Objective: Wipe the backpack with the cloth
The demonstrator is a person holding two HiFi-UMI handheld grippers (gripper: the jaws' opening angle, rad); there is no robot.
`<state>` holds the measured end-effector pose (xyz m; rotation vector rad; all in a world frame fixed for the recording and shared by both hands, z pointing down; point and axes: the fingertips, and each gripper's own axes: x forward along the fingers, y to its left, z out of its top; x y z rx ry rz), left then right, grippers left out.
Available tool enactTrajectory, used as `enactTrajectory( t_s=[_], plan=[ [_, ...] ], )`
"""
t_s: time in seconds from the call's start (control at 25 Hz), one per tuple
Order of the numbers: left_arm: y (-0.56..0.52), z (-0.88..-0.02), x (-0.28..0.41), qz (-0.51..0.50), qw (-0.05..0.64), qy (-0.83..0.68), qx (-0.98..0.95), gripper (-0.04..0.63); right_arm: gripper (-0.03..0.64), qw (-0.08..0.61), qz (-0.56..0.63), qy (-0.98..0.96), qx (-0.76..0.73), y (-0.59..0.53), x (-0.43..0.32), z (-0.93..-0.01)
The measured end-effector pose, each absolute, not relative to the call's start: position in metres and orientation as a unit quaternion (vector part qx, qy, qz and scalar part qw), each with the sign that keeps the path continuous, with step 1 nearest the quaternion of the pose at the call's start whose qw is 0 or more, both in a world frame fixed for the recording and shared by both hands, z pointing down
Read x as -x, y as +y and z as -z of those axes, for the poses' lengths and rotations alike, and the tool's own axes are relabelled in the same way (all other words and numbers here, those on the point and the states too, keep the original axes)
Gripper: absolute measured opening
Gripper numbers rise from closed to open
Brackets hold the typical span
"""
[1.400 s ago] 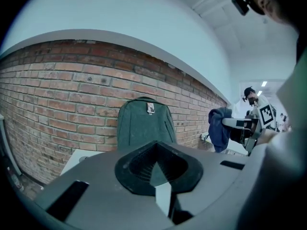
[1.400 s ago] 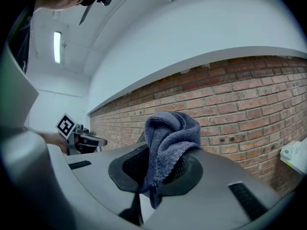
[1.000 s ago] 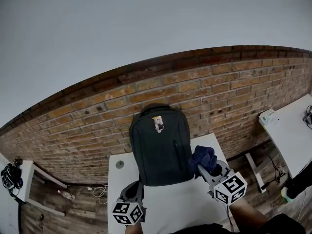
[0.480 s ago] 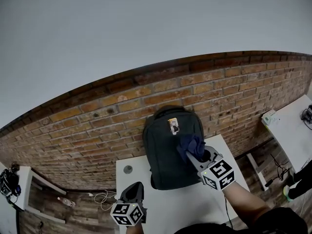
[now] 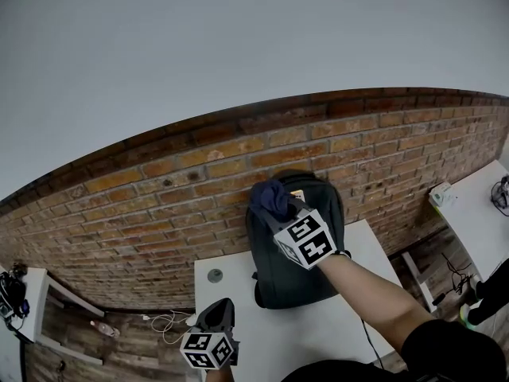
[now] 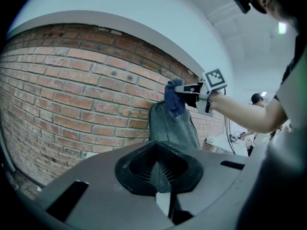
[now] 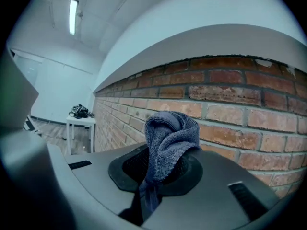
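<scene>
At the far left, beside the brick wall (image 5: 159,205) (image 6: 72,90) (image 7: 230,109), a small side desk (image 5: 38,293) (image 7: 79,122) is carrying a dark bag (image 5: 9,289) (image 7: 80,111).

We are holding the left gripper (image 5: 220,313) (image 6: 159,174) low over the near left part of the desk (image 5: 238,309). Its jaws are resting together with nothing between them, and it is hanging well apart from the backpack. Just beyond it, a small grey disc (image 5: 215,275) is sitting in the desk top near the left edge.

The backpack (image 5: 298,269) (image 6: 173,131) is standing upright at the far edge of the desk, with its back against the wall.

We are reaching our right arm (image 5: 374,297) across the front of the backpack, up to its top left corner. There the right gripper (image 5: 285,212) (image 7: 152,176) is clamping the cloth (image 5: 270,200) (image 6: 173,97) (image 7: 169,140). The jaws are pinching narrowly on its lower fold, and the rest is bunching up in a blue lump past the fingertips. In the left gripper view the cloth is hanging down onto the top of the backpack and appears to be touching it. The right gripper view is showing the cloth only against the bricks, so we cannot confirm the contact there.

Further right, well apart from us, a second desk (image 5: 477,213) is standing at an angle to the wall.
</scene>
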<state>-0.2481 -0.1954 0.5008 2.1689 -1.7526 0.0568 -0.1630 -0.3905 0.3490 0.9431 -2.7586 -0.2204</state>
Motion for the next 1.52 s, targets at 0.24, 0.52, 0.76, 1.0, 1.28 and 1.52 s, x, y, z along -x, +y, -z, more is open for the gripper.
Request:
enactTrajectory(
  t_s=[0.24,0.52,0.76,1.0,1.28,1.52],
  plan=[
    [-0.188,-0.507,0.259,-0.013,0.185,-0.623,-0.760,-0.006,0.038,0.153,0.047,-0.932,-0.325,-0.427,0.197,-0.370],
    [-0.179,-0.513,0.268,-0.010,0.196,-0.626,-0.754,-0.006,0.038,0.211,0.042,-0.918,-0.333,-0.455,0.207,-0.394],
    [-0.175,-0.515,0.270,-0.013,0.199,-0.630,-0.750,-0.006,0.038,0.254,0.059,-0.908,-0.328,-0.464,0.212,-0.403],
    [-0.175,-0.507,0.263,-0.017,0.193,-0.626,-0.755,-0.006,0.040,0.261,0.063,-0.905,-0.331,-0.473,0.208,-0.401],
    [-0.173,-0.504,0.258,-0.022,0.188,-0.626,-0.757,-0.006,0.040,0.248,0.070,-0.899,-0.353,-0.484,0.187,-0.390],
    [-0.177,-0.504,0.253,-0.027,0.186,-0.622,-0.760,-0.006,0.040,0.240,0.067,-0.887,-0.390,-0.509,0.147,-0.380]
  ],
)
